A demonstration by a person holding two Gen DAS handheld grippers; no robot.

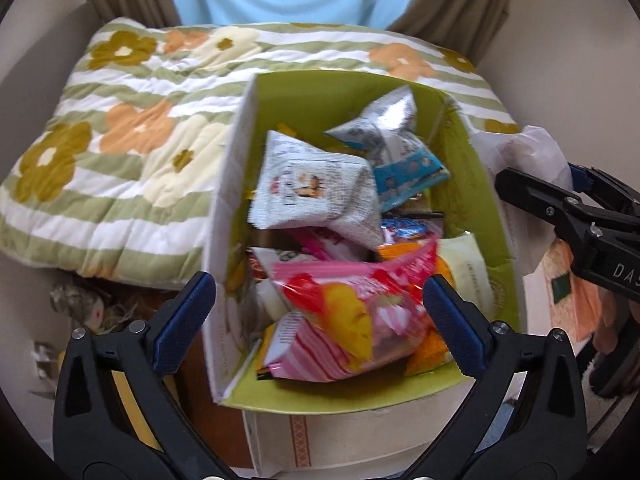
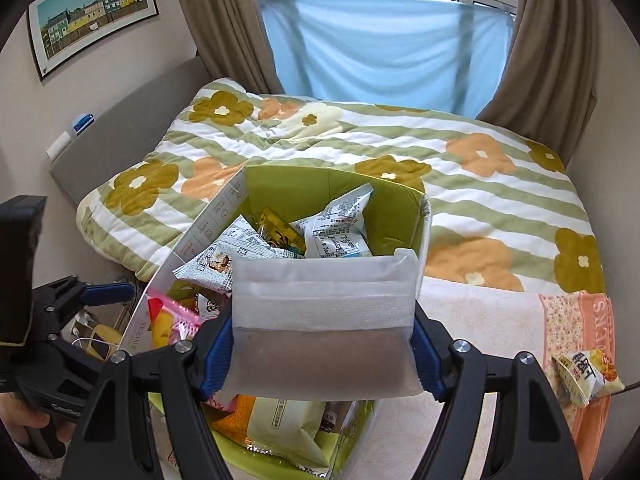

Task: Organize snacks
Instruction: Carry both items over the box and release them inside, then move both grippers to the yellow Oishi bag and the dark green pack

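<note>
Holding a frosted snack packet crosswise between its blue pads, the right gripper hangs right over the near end of the green-lined box, jaws clamped on the packet's two side edges. That grip looks thin to me: a slick pouch pinched only at its margins could twist or slide out, and if it lets go off-centre it may land on the box's right wall and tip out onto the pale cloth.

The left gripper is spread wide and holds nothing, poised above the pink striped packet at the box's near end. The pile is already heaped and loose (the white packets sit high), so one more drop could shove a neighbour over the rim.

Readable writing is scarce. On the right gripper's body, seen from the left wrist, the letters "DA" show, the rest cut off. The yellow snack bag lying apart on the orange cloth carries Korean lettering too small to read surely; that cloth shows "SERS" along its edge. The box flap reads roughly "500", blurred. Beyond lies the floral quilt.
</note>
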